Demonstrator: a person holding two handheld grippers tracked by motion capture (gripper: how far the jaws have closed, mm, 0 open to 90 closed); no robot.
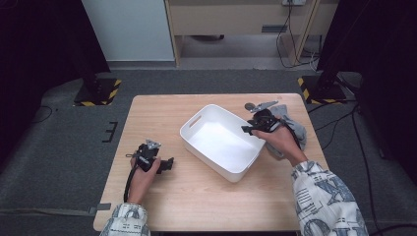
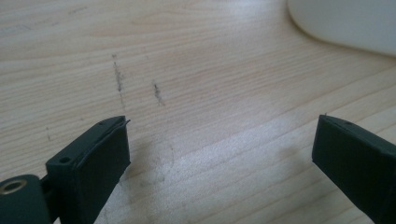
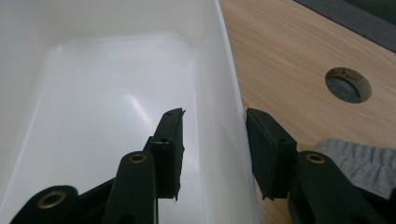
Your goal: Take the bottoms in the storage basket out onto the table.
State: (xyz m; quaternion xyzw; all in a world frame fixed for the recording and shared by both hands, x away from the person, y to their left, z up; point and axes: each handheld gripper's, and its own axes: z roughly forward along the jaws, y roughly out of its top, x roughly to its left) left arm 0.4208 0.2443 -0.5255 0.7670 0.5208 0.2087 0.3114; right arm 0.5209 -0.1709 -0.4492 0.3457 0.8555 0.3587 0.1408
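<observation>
While my left gripper (image 1: 169, 162) rests on the bare wood near the table's (image 1: 162, 110) front left, the high view shows my right gripper (image 1: 244, 129) up at the right-hand wall of the white bin (image 1: 196, 119). That bin sits slantwise in the middle of the table with nothing inside it. Just behind my right hand (image 1: 281, 141) I see a grey cloth (image 1: 295, 125) bunched near the table's right edge, partly under the wrist.

From the left gripper view, I see its jaws standing wide apart over the wood grain, nothing between them. A few dark scuff marks (image 2: 119, 79) run across the table (image 2: 210, 93) ahead of the left gripper (image 2: 219, 140), and a rounded corner of the bin (image 2: 345, 23) shows at the upper right, well apart from the jaws.

From the right gripper view, I see the right gripper (image 3: 212, 140) straddling the bin's (image 3: 93, 93) wall: one jaw is inside, the other outside against the rim. The outer pad touches the wall; the inner one shows a gap, so I do not call it clamped. Beyond lie a round hole (image 3: 348, 85) in the table (image 3: 280, 56) and the grey cloth (image 3: 364, 163) at lower right.
</observation>
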